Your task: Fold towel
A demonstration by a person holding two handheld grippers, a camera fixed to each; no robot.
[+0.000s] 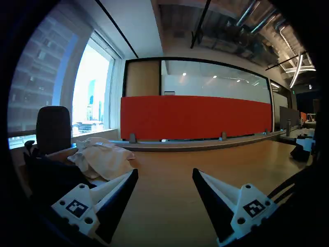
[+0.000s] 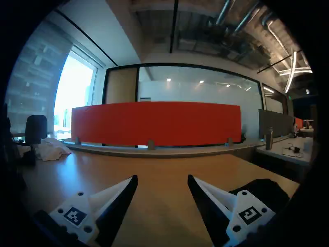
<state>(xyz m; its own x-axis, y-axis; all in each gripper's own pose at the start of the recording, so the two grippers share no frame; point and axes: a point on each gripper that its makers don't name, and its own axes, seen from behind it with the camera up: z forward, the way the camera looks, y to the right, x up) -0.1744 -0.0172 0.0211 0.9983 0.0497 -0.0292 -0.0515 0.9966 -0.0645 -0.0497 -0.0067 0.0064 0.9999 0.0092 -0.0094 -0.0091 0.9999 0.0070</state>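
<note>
Plainly apart, jaws of left gripper [image 1: 165, 170] and right gripper [image 2: 162, 176], black-and-white square tags [image 1: 77, 208] on fingers [image 1: 105, 193], wooden desk [image 1: 230, 160] bearing crumpled cream towel [image 1: 103, 158], red partition [image 1: 193, 117] behind

The right tongs [image 2: 162, 178] hang over the wooden table [image 2: 164, 164], fingers spread wide, gripping nothing. A pale crumpled towel [image 2: 51, 150] lies far off at the table's left edge, beside a red partition [image 2: 156, 123]. Something dark, perhaps cloth [image 2: 271, 191], lies beneath one finger.

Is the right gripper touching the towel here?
Apart. In the right gripper view the open right gripper hangs over the table, and the towel lies far to the left with bare wood between.
</note>
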